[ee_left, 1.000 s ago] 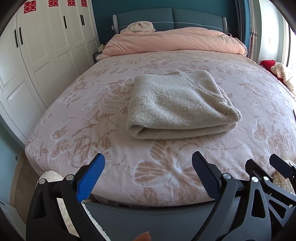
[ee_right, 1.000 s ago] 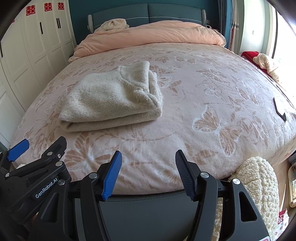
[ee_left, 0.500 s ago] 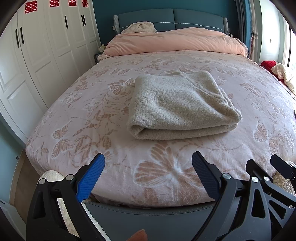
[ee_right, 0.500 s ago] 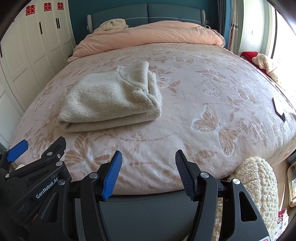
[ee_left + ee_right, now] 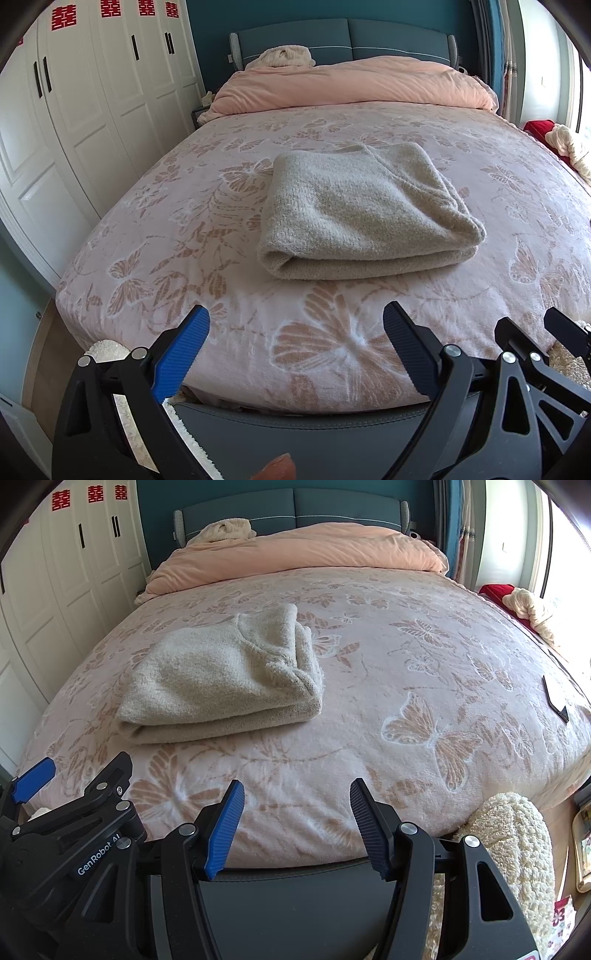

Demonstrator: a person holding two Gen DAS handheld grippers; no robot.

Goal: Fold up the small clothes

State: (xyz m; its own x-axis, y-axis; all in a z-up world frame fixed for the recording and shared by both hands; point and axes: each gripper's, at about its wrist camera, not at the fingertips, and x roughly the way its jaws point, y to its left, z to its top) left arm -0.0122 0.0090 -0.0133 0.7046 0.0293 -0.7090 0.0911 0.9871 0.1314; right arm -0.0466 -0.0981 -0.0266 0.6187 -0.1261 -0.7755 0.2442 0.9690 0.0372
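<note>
Left wrist | beige sweater (image 5: 365, 210) folded (fuzzy knit) | both grippers' fingers apart, empty

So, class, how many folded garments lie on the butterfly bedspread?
1: a beige knitted sweater, folded, left of the middle of the bedspread in the right wrist view. More could be hidden beyond the frame.

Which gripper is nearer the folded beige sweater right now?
Left. The left gripper sits almost straight in front of the sweater; the right gripper is off to its right.
</note>
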